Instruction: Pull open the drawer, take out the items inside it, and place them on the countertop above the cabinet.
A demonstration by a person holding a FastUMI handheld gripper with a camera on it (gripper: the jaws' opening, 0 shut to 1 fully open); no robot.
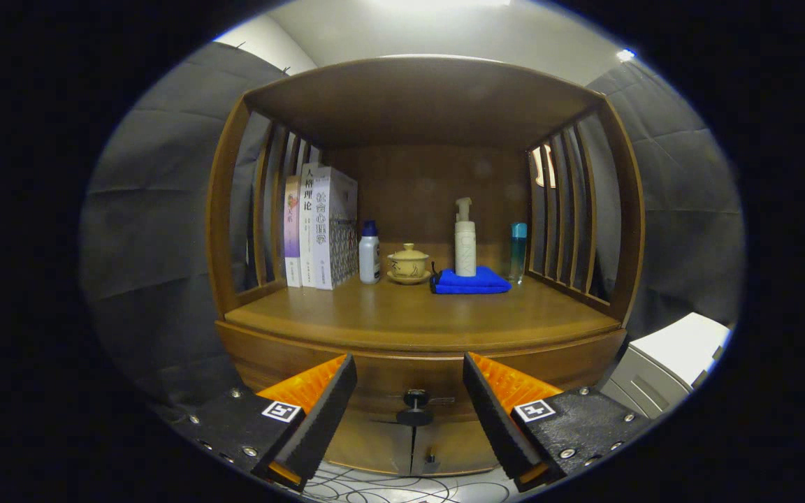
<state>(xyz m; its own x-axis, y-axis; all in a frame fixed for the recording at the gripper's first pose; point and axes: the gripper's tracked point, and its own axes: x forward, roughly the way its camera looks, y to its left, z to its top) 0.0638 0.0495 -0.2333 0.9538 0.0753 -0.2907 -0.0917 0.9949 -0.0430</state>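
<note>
Claw (pixel 409 398) spread wide, drawer knob (pixel 415 399) between its 2 fingers (untouched), drawer (pixel 374 377) closed, countertop (pixel 416 314) above

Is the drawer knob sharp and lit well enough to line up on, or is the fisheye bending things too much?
Gripper view: drawer knob sharp but dim, in the countertop's shadow, centred between the open gripper fingers; cabinet edges bow from fisheye, little bending at centre.

Drawer knob (pixel 415 399) between parted tongs (pixel 409 391), countertop (pixel 416 318) above
</note>
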